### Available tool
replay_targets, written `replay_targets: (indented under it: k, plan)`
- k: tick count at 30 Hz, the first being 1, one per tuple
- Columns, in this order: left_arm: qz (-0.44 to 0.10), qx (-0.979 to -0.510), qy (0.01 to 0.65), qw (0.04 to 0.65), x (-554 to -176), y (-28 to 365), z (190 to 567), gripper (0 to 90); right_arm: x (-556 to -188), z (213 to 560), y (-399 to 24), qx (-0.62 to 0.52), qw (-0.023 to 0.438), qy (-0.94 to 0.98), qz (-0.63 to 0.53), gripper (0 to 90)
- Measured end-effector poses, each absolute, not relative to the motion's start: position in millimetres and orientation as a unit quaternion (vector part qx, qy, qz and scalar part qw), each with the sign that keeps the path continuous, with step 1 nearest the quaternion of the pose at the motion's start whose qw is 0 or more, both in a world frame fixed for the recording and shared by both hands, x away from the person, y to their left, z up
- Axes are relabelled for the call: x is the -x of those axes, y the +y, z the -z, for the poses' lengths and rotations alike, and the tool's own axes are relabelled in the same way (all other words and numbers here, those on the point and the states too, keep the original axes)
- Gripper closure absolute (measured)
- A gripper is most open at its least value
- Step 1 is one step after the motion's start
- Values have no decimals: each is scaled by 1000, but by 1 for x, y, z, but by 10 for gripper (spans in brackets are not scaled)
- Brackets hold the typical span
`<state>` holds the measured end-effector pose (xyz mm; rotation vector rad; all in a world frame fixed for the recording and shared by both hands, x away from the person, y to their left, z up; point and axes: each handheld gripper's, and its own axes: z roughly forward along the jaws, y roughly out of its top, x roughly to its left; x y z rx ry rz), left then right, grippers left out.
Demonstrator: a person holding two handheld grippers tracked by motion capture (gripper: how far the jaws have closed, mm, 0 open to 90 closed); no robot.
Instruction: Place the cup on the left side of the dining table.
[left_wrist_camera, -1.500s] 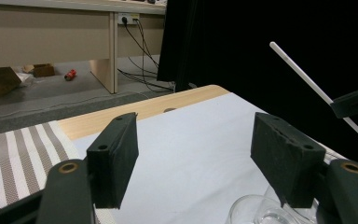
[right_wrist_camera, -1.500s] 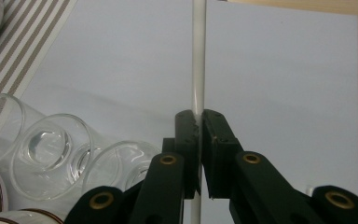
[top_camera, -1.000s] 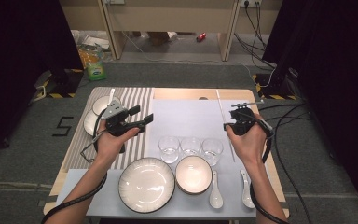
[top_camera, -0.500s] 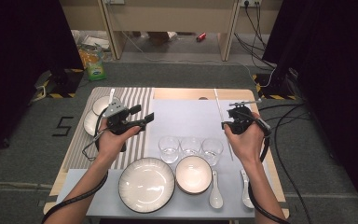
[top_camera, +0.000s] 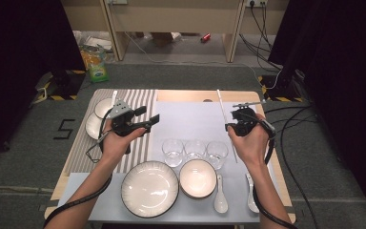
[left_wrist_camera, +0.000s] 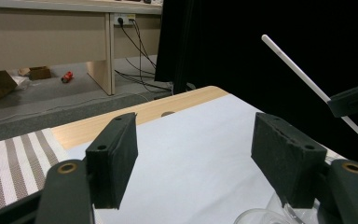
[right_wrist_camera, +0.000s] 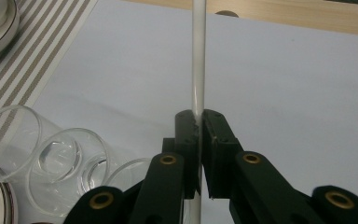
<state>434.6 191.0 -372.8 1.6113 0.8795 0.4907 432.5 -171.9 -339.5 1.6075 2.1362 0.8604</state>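
Chopstick (right_wrist_camera: 198, 60), seemingly just 1, sits clamped in the right hand-held gripper (right_wrist_camera: 199, 126); left hand-held gripper (left_wrist_camera: 193, 154) gapes empty.

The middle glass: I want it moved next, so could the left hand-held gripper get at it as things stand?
Probably yes. The left hand-held gripper is open and empty, above bare mat, and the middle glass stands close by; the neighbouring glasses crowd its sides.

Grey carpeted floor (top_camera: 181, 76) all round the wooden desk (top_camera: 186, 95), black curtains (top_camera: 24, 47) at far left and right, a beige bench (top_camera: 171, 19) along the far wall with black cables (top_camera: 262, 28) hanging at its right, a yellow-green bag (top_camera: 95, 62) on the floor far left.
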Motion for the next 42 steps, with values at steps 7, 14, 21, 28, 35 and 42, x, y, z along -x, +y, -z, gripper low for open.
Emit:
replay_targets:
  k: [7,14,21,28,35,42]
  plan:
    - [-210,-691,373,582,-437,187,371,308,-433,338,-170,-562,165,751,-305,854]
    - [-209,-693,373,581,-439,185,371,308,-433,337,-168,-559,168,751,-307,854]
    - [-209,-694,371,581,-440,184,369,308,-434,336,-164,-556,166,752,-312,854]
    - [-208,-695,371,580,-441,183,369,308,-434,336,-161,-552,168,753,-316,854]
    - [-208,-694,371,581,-442,182,368,308,-434,335,-158,-549,170,753,-319,854]
    - [-207,-695,372,580,-443,181,368,308,-435,335,-155,-547,170,755,-320,854]
